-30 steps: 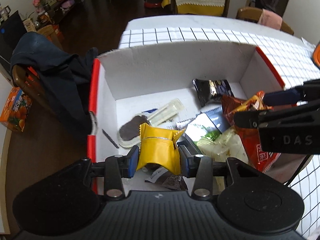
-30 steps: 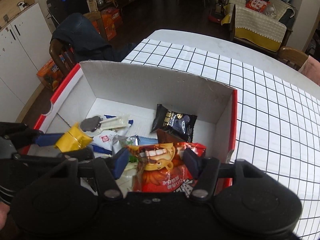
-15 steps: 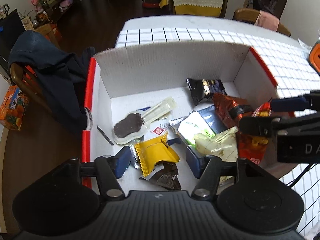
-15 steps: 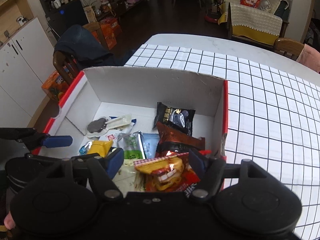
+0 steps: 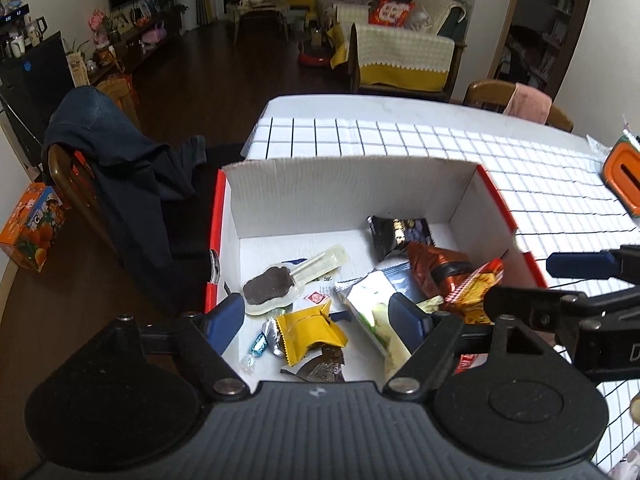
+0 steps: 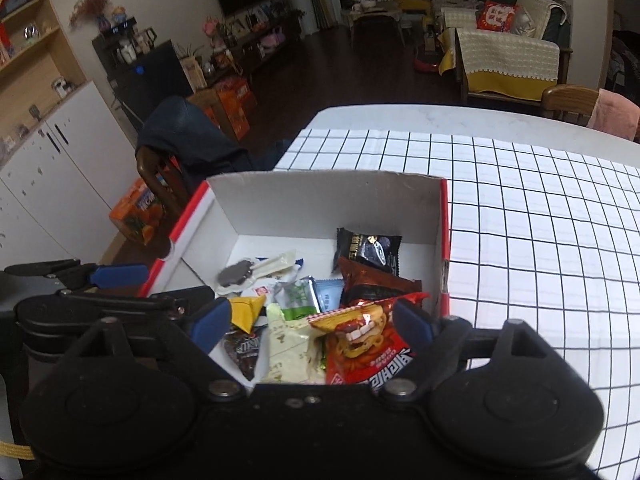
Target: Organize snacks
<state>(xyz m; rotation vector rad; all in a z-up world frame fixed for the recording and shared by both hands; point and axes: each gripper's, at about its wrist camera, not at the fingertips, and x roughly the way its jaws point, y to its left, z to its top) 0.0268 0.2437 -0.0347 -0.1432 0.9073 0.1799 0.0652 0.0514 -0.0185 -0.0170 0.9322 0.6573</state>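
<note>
A white cardboard box (image 5: 344, 192) with red edges stands on the checked tablecloth and holds several snacks. In the left wrist view my left gripper (image 5: 318, 322) is open above the box's near end; a yellow packet (image 5: 310, 332) lies loose below it. A chocolate ice-pop in clear wrap (image 5: 280, 286), a black packet (image 5: 400, 234) and a brown packet (image 5: 438, 270) lie further in. In the right wrist view my right gripper (image 6: 310, 326) is open above the box (image 6: 320, 204); a red-orange snack bag (image 6: 360, 344) lies below it beside a pale green-white packet (image 6: 288, 348).
A chair draped with a dark jacket (image 5: 120, 184) stands left of the table. An orange object (image 5: 622, 168) sits on the tablecloth at far right. The checked cloth (image 6: 540, 220) spreads right of the box. The right gripper's arm (image 5: 580, 308) crosses the box's right side.
My left gripper opened and let the yellow packet fall into the box. My right gripper opened and let the red-orange bag fall in. Both grippers drew back and up from the box.
</note>
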